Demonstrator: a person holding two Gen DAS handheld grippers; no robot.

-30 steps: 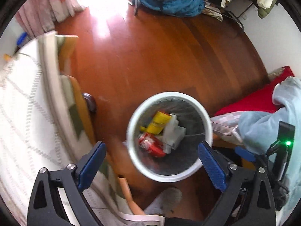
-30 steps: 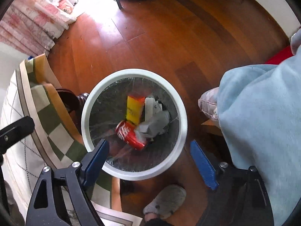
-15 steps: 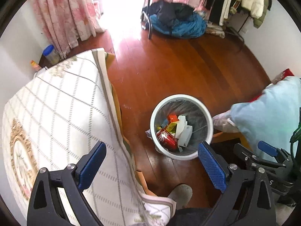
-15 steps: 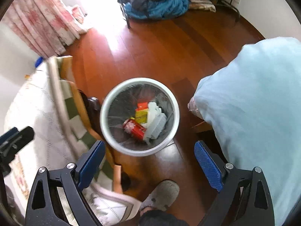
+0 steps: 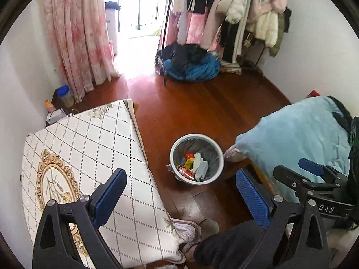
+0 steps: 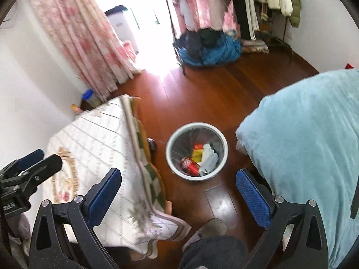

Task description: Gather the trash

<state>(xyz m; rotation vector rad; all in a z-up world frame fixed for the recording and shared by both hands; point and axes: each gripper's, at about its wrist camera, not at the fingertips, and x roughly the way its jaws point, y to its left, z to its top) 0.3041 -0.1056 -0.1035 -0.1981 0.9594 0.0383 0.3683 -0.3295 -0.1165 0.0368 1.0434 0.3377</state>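
Note:
A white round trash bin (image 5: pixel 216 149) stands on the wooden floor between the table and the bed; it also shows in the right wrist view (image 6: pixel 219 135). Inside lie a red can (image 6: pixel 190 166), a yellow packet (image 6: pixel 197 154), white crumpled paper (image 6: pixel 209 157) and other bits. My left gripper (image 5: pixel 181 194) is open and empty, high above the floor, near the bin. My right gripper (image 6: pixel 178 192) is open and empty too, also well above the bin. The right gripper shows at the right of the left wrist view (image 5: pixel 311 172).
A table with a white checked cloth (image 5: pixel 89 152) is at the left. A light blue blanket (image 6: pixel 303 139) on the bed is at the right. A clothes rack (image 5: pixel 235 18) with a blue pile (image 5: pixel 193 65) under it and pink curtains (image 5: pixel 78 33) stand at the back. A slippered foot (image 6: pixel 211 227) is below.
Both grippers have risen far above the bin and stayed open. The bin looks much smaller now, and the table top and the back of the room have come into view.

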